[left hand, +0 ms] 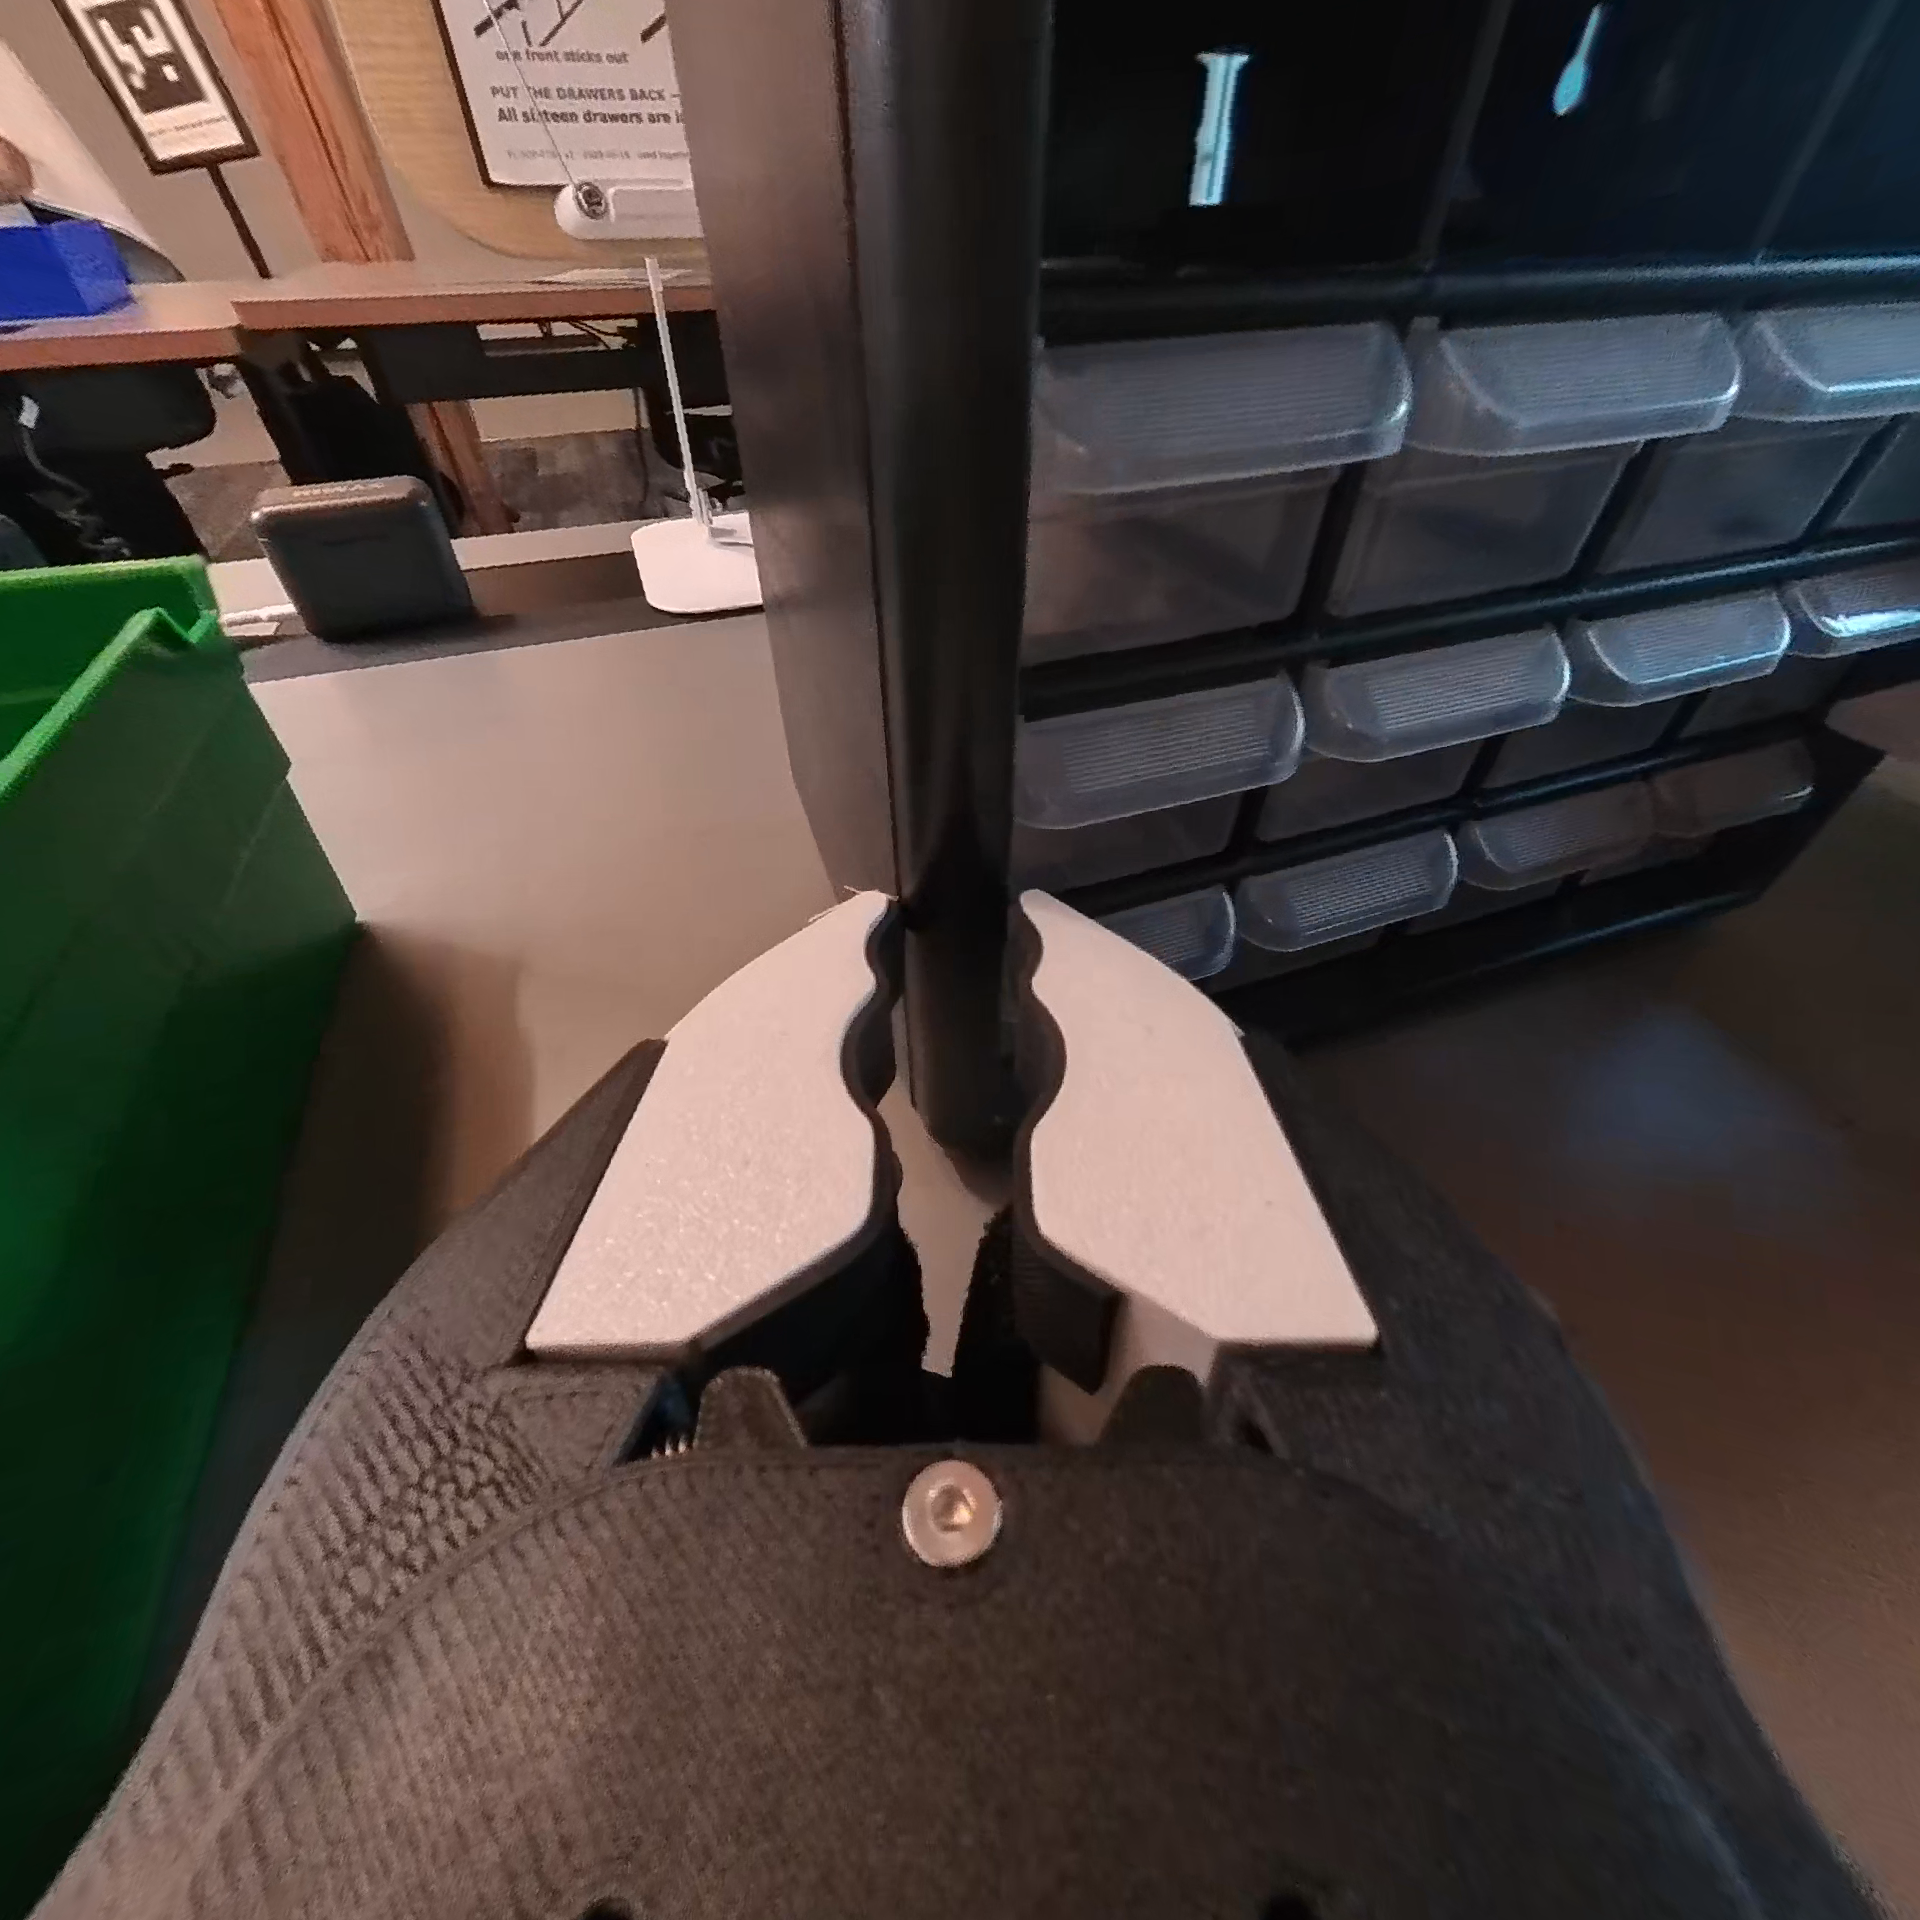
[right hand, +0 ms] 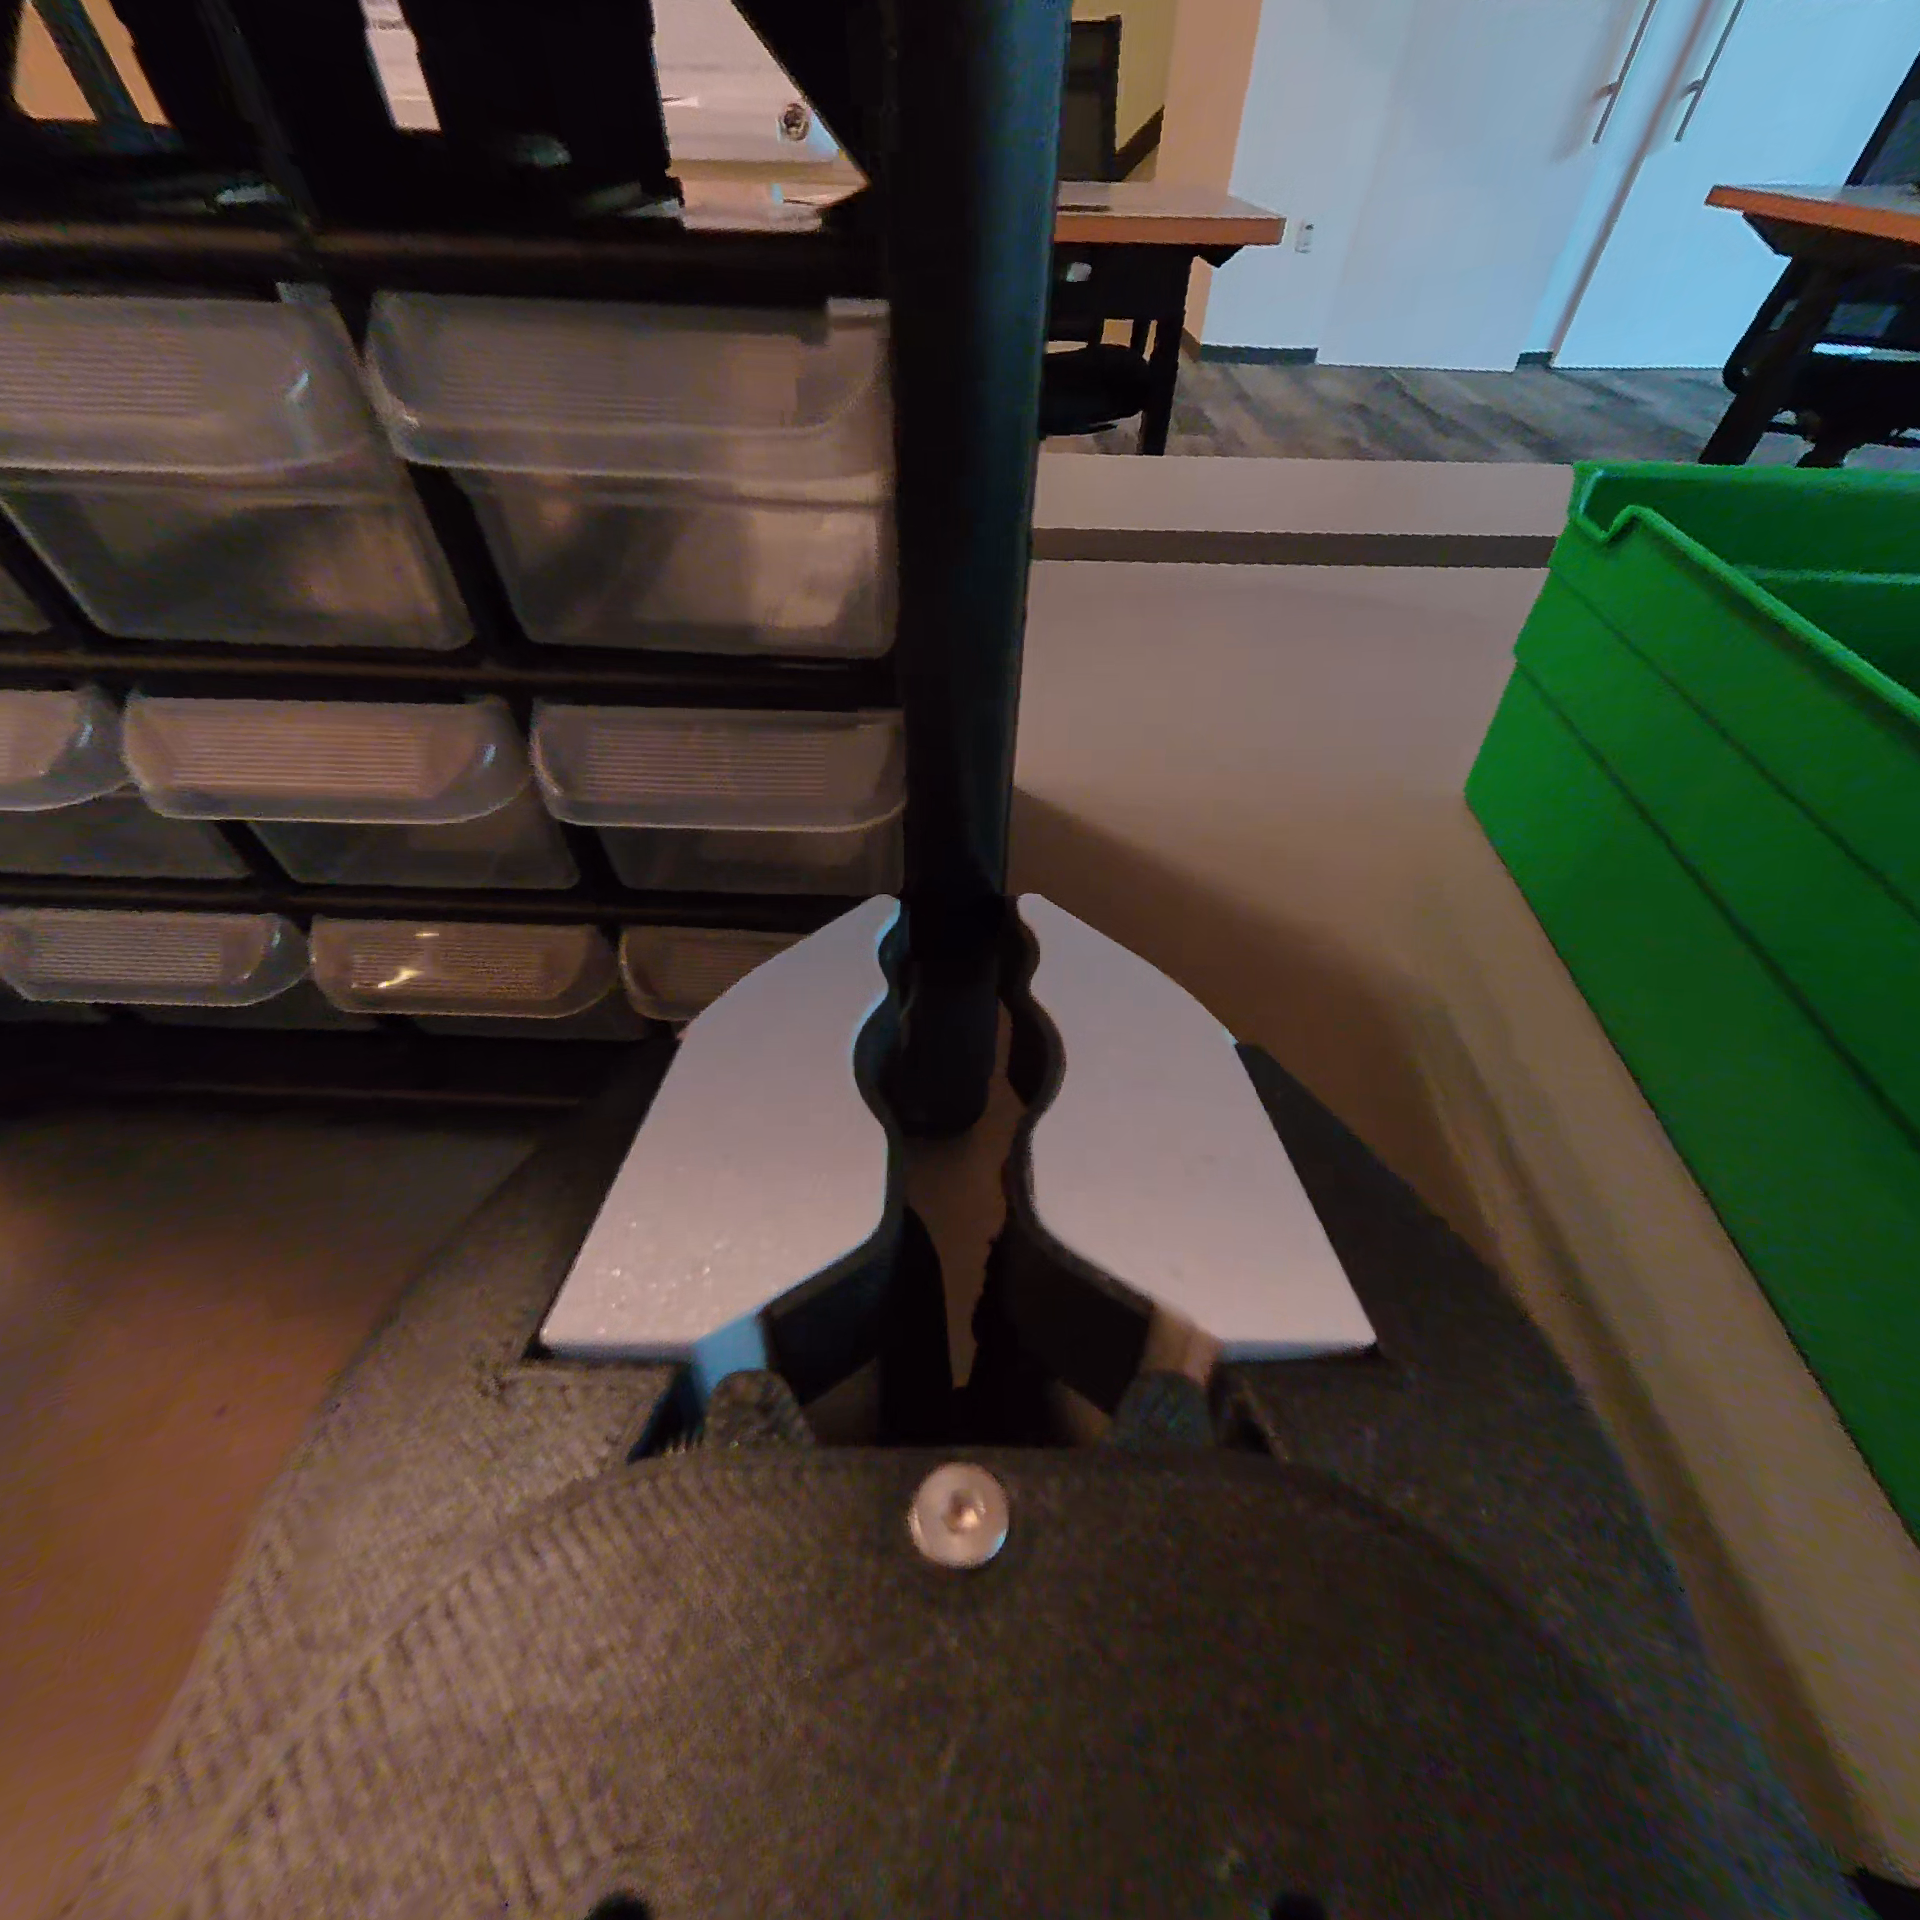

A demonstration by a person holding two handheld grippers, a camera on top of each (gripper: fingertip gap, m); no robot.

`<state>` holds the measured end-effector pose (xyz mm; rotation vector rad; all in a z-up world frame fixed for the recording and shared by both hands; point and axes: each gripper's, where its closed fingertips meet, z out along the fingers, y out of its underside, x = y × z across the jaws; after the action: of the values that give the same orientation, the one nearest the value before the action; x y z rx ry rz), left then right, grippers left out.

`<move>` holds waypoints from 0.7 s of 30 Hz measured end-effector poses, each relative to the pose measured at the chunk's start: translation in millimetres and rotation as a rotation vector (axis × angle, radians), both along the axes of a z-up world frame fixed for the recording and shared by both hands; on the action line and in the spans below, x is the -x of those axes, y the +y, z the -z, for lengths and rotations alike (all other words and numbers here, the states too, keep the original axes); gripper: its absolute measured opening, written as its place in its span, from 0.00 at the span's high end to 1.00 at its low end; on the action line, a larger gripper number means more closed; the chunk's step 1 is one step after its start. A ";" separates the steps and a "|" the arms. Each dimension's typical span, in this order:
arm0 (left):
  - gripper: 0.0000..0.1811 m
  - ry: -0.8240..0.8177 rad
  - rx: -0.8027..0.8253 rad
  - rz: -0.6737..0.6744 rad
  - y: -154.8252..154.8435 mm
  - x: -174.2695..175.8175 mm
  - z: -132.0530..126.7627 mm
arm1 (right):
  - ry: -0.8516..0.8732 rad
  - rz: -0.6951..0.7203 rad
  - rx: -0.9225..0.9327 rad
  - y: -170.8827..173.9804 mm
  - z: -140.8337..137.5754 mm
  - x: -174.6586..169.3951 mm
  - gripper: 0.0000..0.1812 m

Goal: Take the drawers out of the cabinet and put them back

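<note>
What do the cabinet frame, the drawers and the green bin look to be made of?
Cabinet frame: seemingly black moulded plastic with a glossy sheen; both grippers clamp its front edges. Drawers: clear, slightly frosted plastic, see-through with ribbed pull fronts. Green bin: probably rigid opaque plastic, smooth with stepped, moulded walls.

Beige table (left hand: pixel 582 790), black drawer cabinet (left hand: pixel 1455 644) standing on it, green bins (right hand: pixel 1714 831) beside, apparently resting there.

We see one black cabinet (left hand: pixel 935 520) on the desk (left hand: pixel 1558 1195). We count three rows of clear drawers (left hand: pixel 1195 468) in it and a top row of empty holes (left hand: pixel 1226 125). We see two green bins, one (left hand: pixel 125 883) on each side (right hand: pixel 1714 831). Two grippers, left (left hand: pixel 956 997) and right (right hand: pixel 956 997).
</note>
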<state>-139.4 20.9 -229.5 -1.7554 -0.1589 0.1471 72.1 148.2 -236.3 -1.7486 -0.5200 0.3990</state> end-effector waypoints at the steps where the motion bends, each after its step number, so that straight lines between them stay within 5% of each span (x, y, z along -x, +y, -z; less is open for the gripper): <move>1: 0.90 0.007 0.001 0.001 0.1 -0.7 0.0 | -0.005 0.004 -0.003 1.5 0.1 -0.2 0.91; 7: 0.87 0.023 -0.037 0.018 -0.3 -2.9 -6.1 | 0.021 -0.004 -0.002 1.7 -1.7 -1.1 0.91; 16: 0.72 0.072 -0.266 -0.009 -15.6 1.3 -48.1 | 0.194 -0.028 -0.184 -16.5 -32.4 -6.5 0.53; 21: 0.68 0.142 -0.359 0.053 -23.1 -12.2 -67.4 | 0.241 -0.064 -0.241 -23.2 -40.6 -2.0 0.46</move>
<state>-127.2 -2.1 -162.1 -1.3853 -0.0322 0.1920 74.1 124.9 -195.8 -1.4326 -0.4323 0.5612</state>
